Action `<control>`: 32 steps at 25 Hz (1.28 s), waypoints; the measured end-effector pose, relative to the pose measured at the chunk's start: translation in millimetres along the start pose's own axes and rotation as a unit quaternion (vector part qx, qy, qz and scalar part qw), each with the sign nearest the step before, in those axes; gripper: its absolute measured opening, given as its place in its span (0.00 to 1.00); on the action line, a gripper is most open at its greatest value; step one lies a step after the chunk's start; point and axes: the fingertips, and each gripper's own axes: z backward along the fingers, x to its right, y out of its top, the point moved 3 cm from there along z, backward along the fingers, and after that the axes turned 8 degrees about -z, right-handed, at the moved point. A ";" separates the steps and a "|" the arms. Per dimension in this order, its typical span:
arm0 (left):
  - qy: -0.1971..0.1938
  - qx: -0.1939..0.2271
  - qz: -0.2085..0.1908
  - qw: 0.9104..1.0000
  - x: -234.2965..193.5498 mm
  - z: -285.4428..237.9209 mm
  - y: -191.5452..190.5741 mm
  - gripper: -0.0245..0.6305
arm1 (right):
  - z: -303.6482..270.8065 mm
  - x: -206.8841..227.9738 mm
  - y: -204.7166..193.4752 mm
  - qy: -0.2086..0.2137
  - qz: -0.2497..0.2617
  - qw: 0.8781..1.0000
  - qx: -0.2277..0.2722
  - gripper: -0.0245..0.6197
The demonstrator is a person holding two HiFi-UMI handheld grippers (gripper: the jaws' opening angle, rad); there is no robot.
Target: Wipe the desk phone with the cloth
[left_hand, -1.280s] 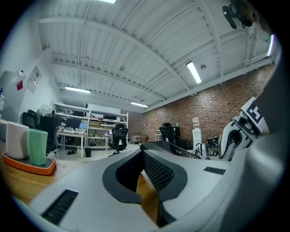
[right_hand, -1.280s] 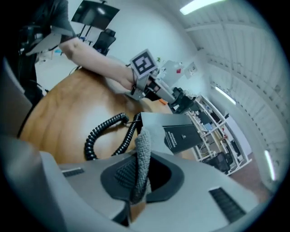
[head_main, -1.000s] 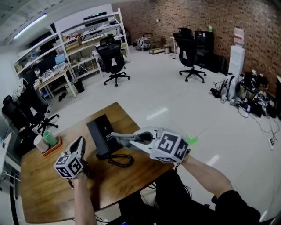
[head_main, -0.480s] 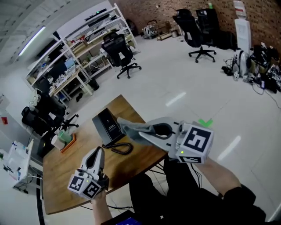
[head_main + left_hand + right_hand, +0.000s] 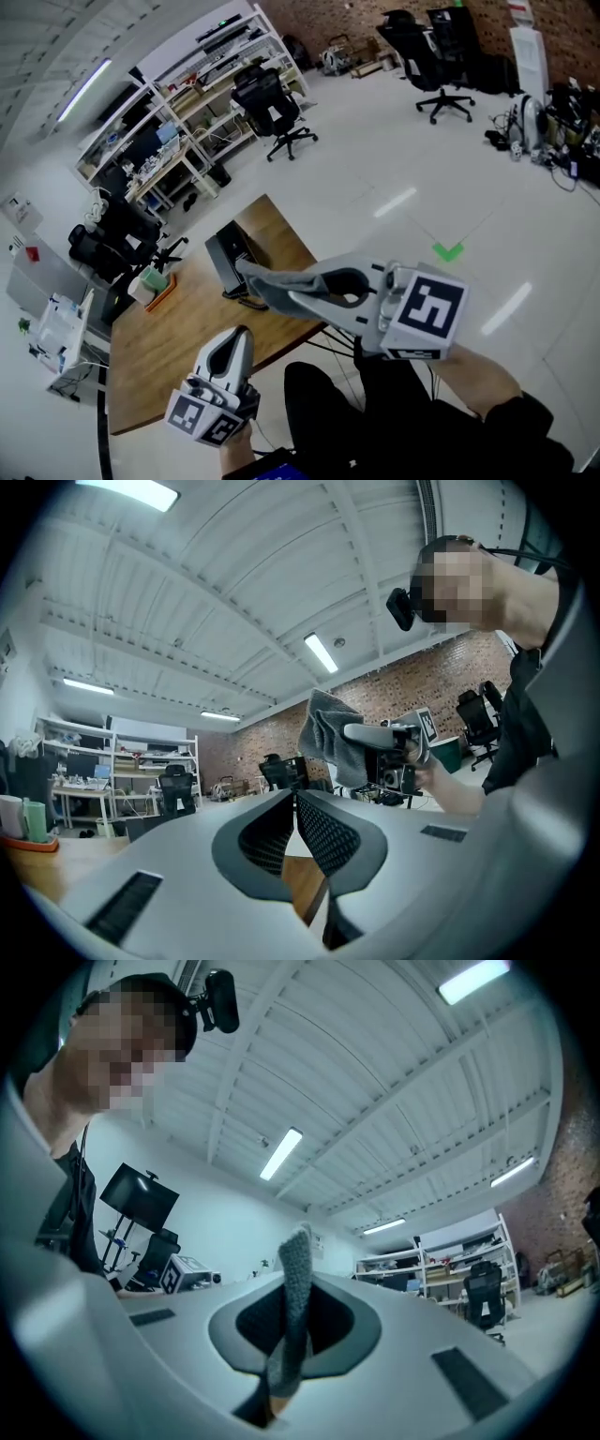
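Note:
The black desk phone (image 5: pixel 232 255) sits at the far right corner of the wooden desk (image 5: pixel 178 337), its coiled cord (image 5: pixel 251 301) trailing toward me. My right gripper (image 5: pixel 255 277) is raised well above the desk and shut on the grey cloth (image 5: pixel 286 289), which hangs folded between its jaws (image 5: pixel 292 1309). The left gripper (image 5: pixel 240 335) is also raised off the desk, nearer me on the left, shut with nothing in it (image 5: pixel 292 797). In the left gripper view, the right gripper and the cloth (image 5: pixel 330 735) show ahead against the ceiling.
An orange tray with a green cup (image 5: pixel 155 280) stands at the desk's far left edge. Office chairs (image 5: pixel 114 242) and white shelves (image 5: pixel 202 70) lie beyond the desk. A green mark (image 5: pixel 448 250) is on the floor to the right.
Both grippers have risen off the desk and come back toward me. The right one carried the cloth away from the phone. The head view has tipped, so the desk looks farther off.

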 end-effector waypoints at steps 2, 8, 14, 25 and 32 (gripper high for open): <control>0.002 0.001 -0.005 1.000 17.0 6.6 9.0 0.04 | 4.8 -13.0 6.4 0.008 0.000 1.000 0.005 0.08; 0.029 0.011 -0.011 0.999 51.6 39.9 31.1 0.04 | 8.6 -62.9 13.8 0.060 -0.009 0.998 0.009 0.08; 0.060 0.013 -0.030 0.998 79.1 76.0 56.6 0.04 | 3.3 -122.4 6.5 0.127 -0.004 0.992 -0.009 0.08; 0.077 0.049 -0.063 0.994 91.0 84.9 90.4 0.04 | 9.7 -150.0 8.6 0.152 0.035 0.988 -0.010 0.08; 0.069 0.048 -0.062 0.994 94.7 78.6 88.1 0.04 | 8.1 -151.4 3.8 0.159 0.048 0.986 -0.019 0.07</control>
